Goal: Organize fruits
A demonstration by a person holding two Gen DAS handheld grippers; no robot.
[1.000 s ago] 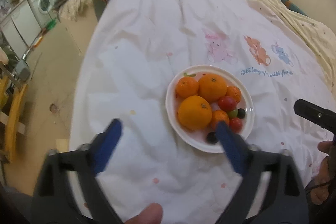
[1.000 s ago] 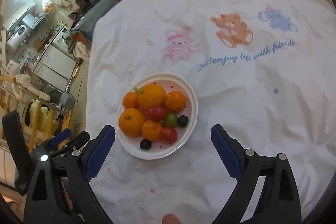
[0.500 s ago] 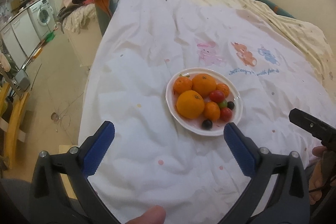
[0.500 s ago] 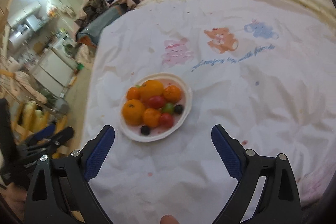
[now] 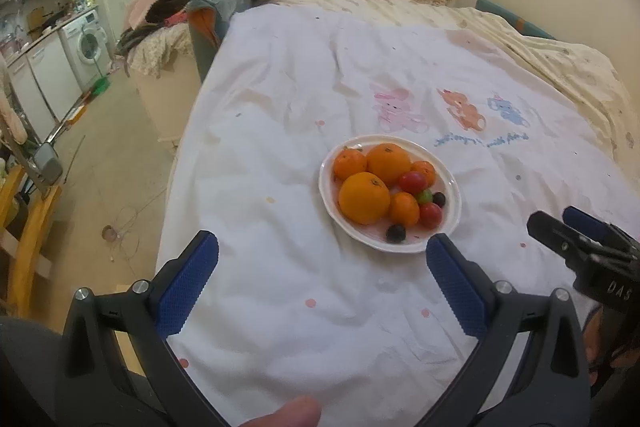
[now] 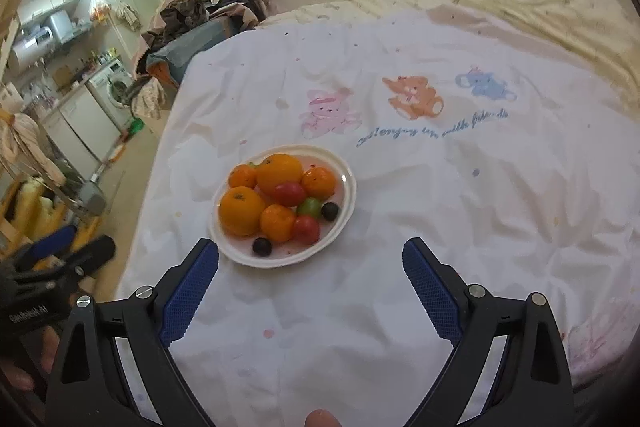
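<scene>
Both tongs hung released and empty over the white sheet (image 6: pixel 460 227): the left gripper (image 5: pixel 322 281) had its blue pads spread wide with nothing between them, and the right gripper (image 6: pixel 310 287) stood the same. All the fruit lay gathered on one white plate (image 6: pixel 344 203), which sat just ahead of the left gripper, off its right pad, and ahead of the right gripper, off its left pad. I counted two large oranges (image 6: pixel 241 211), three small mandarins (image 6: pixel 319 182), two red tomatoes (image 6: pixel 289 193), one green tomato (image 6: pixel 310 207) and two dark grapes (image 6: pixel 262 246), ten pieces heaped touching one another. No fruit lay loose on the sheet, and no other dish showed beside the tongs. That fitted either a pile waiting to be sorted or a tidy-up already finished, so I could not judge which step was in hand. Whichever it was, any reach into that heap would, I thought, want a slow approach from above, the pads closing gently on one round piece so its neighbours did not roll off the shallow rim onto the soft bedding.
</scene>
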